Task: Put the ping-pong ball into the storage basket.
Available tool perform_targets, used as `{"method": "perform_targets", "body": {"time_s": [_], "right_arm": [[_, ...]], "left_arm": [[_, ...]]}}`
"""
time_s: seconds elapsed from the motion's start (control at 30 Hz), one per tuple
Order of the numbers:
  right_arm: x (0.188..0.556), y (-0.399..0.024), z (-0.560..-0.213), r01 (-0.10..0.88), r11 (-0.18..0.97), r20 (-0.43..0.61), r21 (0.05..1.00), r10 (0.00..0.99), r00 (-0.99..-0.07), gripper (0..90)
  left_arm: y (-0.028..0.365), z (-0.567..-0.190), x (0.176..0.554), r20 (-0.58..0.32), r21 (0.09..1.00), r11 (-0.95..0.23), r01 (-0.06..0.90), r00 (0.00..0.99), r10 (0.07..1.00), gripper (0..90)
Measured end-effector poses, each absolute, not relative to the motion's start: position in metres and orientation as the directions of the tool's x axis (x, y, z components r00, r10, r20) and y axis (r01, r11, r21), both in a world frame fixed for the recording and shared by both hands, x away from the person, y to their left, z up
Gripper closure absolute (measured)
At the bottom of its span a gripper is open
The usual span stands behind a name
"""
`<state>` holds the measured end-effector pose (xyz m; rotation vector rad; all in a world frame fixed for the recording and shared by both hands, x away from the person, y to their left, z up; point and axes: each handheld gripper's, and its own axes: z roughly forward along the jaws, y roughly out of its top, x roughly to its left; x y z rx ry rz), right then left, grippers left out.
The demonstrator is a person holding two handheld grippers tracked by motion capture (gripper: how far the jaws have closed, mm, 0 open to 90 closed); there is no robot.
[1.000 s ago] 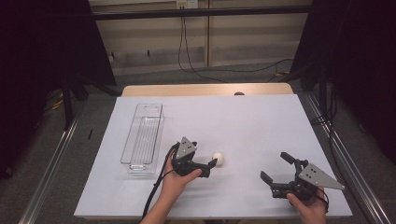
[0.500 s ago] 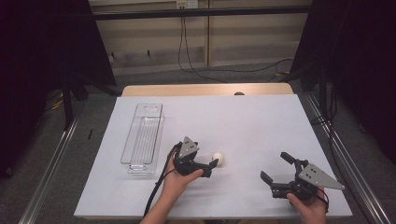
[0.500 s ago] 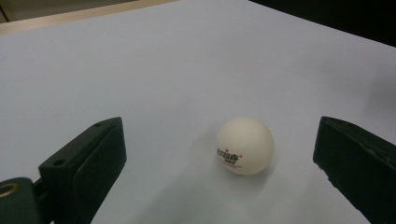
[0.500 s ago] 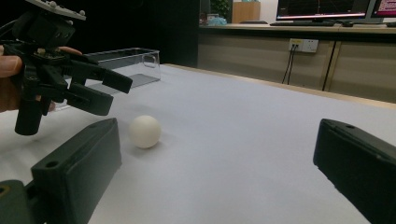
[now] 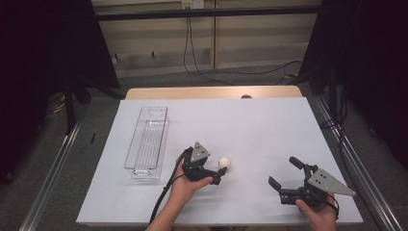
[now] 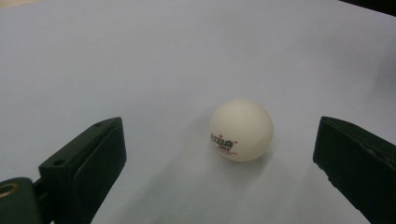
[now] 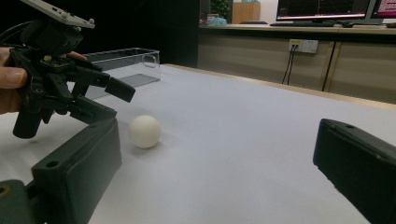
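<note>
A small white ball (image 5: 224,162) sits on the white table (image 5: 269,125), a little left of the middle and toward the person's side. It rests on the bare surface, and in the left gripper view there is a small printed mark low on its side facing the camera.

The left gripper (image 5: 217,174) is right up against that spot — its jaws are spread wide, and the ball lies just beyond their tips, nearer the right-hand jaw in the left gripper view, touching neither. From the right gripper view one jaw hangs above the table over the ball's near side while the other is lower, close to the surface; the hand holding the gripper shows at the left edge.

The right gripper (image 5: 287,174) is well apart from the ball, near the front right of the table — its jaws are also spread wide, holding nothing, and they point across toward the ball and the other gripper.

A clear plastic bin (image 5: 147,142) stands lengthwise at the left of the table, near the left gripper but apart from it, with nothing visible inside.
</note>
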<state>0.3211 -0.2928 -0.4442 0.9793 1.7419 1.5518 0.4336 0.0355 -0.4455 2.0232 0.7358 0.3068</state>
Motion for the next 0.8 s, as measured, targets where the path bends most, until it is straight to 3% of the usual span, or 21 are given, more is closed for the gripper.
{"method": "perform_targets", "body": {"time_s": [0.8], "right_arm": [[0.321, -0.293, -0.444, 0.124, 0.047, 0.030, 0.991, 0.835, -0.549, 0.5]], "left_arm": [[0.026, -0.445, 0.439, -0.085, 0.823, -0.406, 0.398, 0.792, 0.605, 3.0]]}}
